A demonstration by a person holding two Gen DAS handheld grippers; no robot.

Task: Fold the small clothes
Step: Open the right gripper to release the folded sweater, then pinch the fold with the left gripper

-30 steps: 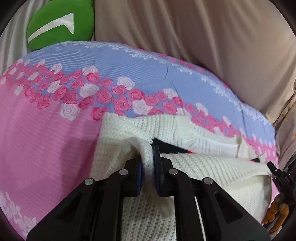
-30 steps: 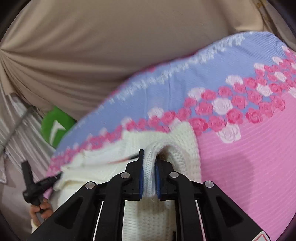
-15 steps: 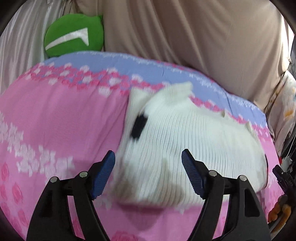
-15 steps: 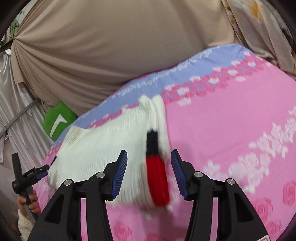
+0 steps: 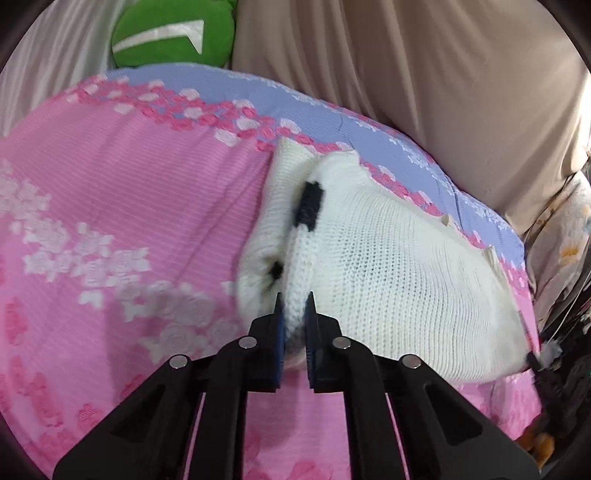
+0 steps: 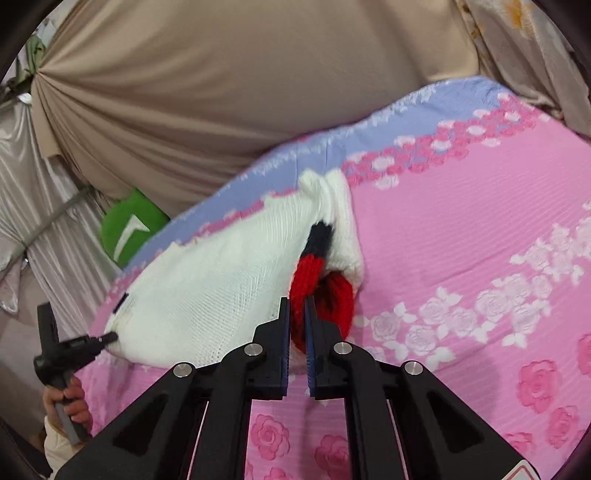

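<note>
The white sweater lies bunched on the pink floral bed, its far edge reaching the blue band. The left gripper has its jaws pinched on a white knit fold at the near edge, while the right gripper has its jaws clamped on the red cuff.

The white knitted sweater is spread on the pink floral bedsheet; the green round cushion is set behind the bed's far edge.
</note>
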